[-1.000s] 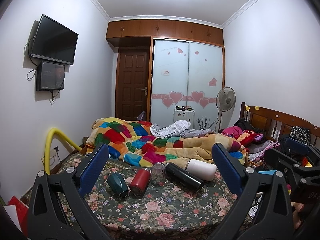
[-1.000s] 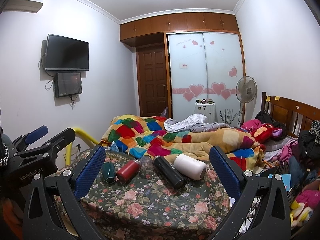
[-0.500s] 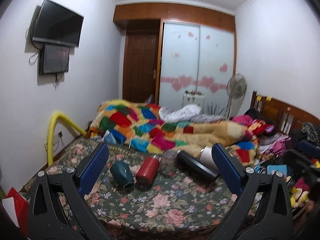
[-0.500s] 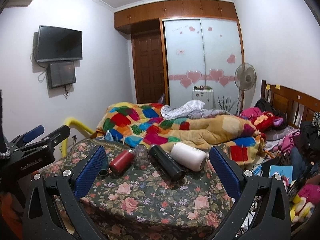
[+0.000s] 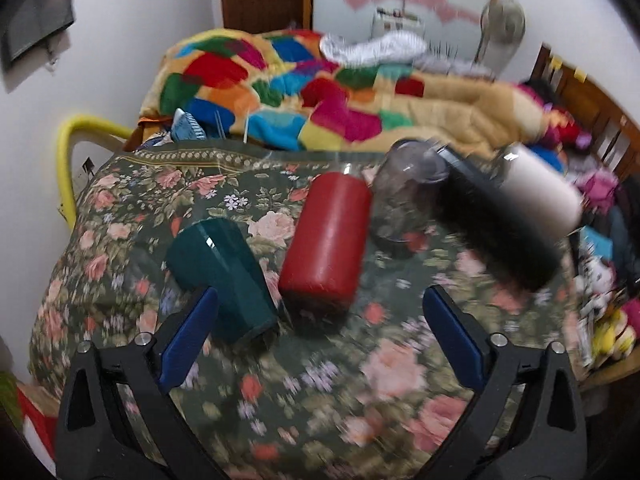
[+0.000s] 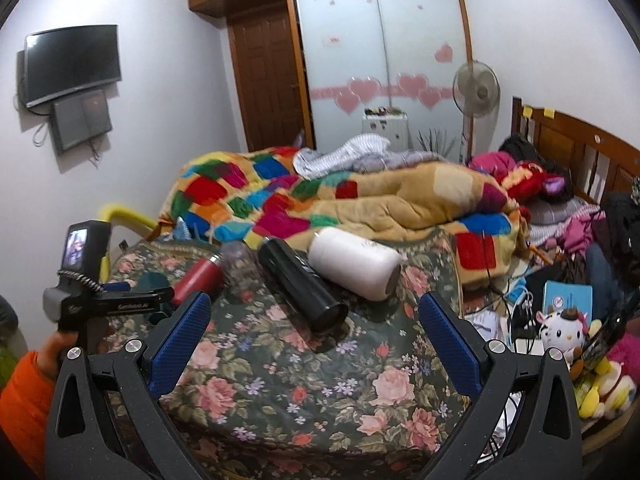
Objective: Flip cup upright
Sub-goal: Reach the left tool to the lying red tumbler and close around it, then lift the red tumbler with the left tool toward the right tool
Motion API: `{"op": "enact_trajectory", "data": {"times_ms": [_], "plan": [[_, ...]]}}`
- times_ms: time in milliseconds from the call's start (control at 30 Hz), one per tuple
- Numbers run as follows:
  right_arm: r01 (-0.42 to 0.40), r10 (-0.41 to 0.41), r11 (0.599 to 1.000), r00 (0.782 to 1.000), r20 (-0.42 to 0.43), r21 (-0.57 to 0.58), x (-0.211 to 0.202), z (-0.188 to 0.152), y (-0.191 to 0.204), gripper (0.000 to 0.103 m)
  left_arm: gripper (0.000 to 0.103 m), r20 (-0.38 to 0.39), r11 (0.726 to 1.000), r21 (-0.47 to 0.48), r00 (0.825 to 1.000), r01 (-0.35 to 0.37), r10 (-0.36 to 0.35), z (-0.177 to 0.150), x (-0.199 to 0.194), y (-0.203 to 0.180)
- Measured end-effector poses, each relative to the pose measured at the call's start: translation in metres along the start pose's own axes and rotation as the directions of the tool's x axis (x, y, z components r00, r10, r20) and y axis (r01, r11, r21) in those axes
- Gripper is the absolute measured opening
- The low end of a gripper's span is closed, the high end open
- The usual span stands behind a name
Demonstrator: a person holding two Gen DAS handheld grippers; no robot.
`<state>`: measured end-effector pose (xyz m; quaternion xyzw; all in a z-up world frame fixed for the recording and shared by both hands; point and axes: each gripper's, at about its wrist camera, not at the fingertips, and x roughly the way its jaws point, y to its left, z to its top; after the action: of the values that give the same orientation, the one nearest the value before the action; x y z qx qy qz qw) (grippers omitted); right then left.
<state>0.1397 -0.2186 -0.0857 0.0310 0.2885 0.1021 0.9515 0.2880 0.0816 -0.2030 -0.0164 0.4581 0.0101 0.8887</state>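
Observation:
Several cups lie on their sides in a row on the floral bed cover (image 5: pixel 320 392): a dark green cup (image 5: pixel 224 276), a red cup (image 5: pixel 326 240), a clear glass cup (image 5: pixel 404 200), a black flask (image 5: pixel 500 224) and a white cup (image 5: pixel 540 192). My left gripper (image 5: pixel 320 336) is open, just in front of the green and red cups, touching neither. My right gripper (image 6: pixel 316 340) is open in front of the black flask (image 6: pixel 304 280) and the white cup (image 6: pixel 356 264). The left gripper (image 6: pixel 120 300) shows at the left of the right wrist view.
A colourful patchwork blanket (image 6: pixel 320 196) is heaped behind the cups. A yellow rail (image 5: pixel 68 152) stands at the bed's left edge. Toys and clutter (image 6: pixel 568 328) lie right of the bed. A wooden headboard (image 6: pixel 576 148) is at the far right.
My left gripper has moved forward and tilted down, closing in on the green and red cups. My right gripper has moved slightly closer to the bed. Both stay open.

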Motion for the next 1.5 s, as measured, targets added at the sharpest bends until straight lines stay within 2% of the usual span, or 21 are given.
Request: {"op": "enact_trajectory", "data": {"times_ms": [67,200,267,300,533,800,933,1067,1367,1500], "plan": [[0.004,-0.003,1.000,1.000,-0.028,0.012,0.009,-0.001,-0.003,0.103,0.094,-0.035,0.999,0.034,0.999,-0.004,0.006,0.007,0.018,-0.002],[0.007,-0.005,0.999,0.997,-0.071,0.032,0.028,-0.002,-0.009,0.103,0.084,-0.087,0.997,0.072,0.996,0.032,-0.026,0.022,0.044,-0.005],[0.007,-0.004,0.999,0.996,-0.088,0.041,0.035,-0.002,-0.011,0.103,0.071,-0.119,0.996,0.078,0.992,0.041,-0.032,0.030,0.057,-0.003],[0.008,-0.004,0.999,0.996,-0.091,0.042,0.039,-0.002,-0.011,0.103,0.069,-0.136,0.995,0.078,0.990,0.057,-0.046,0.033,0.062,-0.003],[0.016,-0.011,0.999,0.994,-0.109,0.047,0.054,-0.002,-0.016,0.103,0.068,-0.195,0.991,0.099,0.978,0.091,-0.070,0.045,0.088,-0.007],[0.005,0.003,0.998,0.992,-0.129,0.062,0.060,-0.005,-0.016,0.103,0.063,-0.199,0.990,0.134,0.980,0.046,-0.019,0.043,0.103,-0.013],[-0.006,0.013,0.998,0.992,-0.126,0.061,0.056,-0.004,-0.015,0.103,0.063,-0.189,0.989,0.145,0.982,0.020,0.008,0.041,0.102,-0.015],[-0.010,0.016,0.999,0.994,-0.113,0.053,0.050,-0.003,-0.012,0.103,0.063,-0.187,0.991,0.130,0.982,0.037,-0.013,0.035,0.093,-0.017],[-0.023,0.027,0.998,0.997,-0.078,0.057,0.033,-0.001,-0.010,0.103,0.063,-0.119,0.986,0.159,0.992,0.058,-0.039,0.024,0.034,-0.031],[-0.028,0.031,0.998,0.998,-0.056,0.054,0.023,-0.001,-0.008,0.103,0.063,-0.091,0.983,0.160,0.993,0.092,-0.078,0.018,0.007,-0.040]]}}
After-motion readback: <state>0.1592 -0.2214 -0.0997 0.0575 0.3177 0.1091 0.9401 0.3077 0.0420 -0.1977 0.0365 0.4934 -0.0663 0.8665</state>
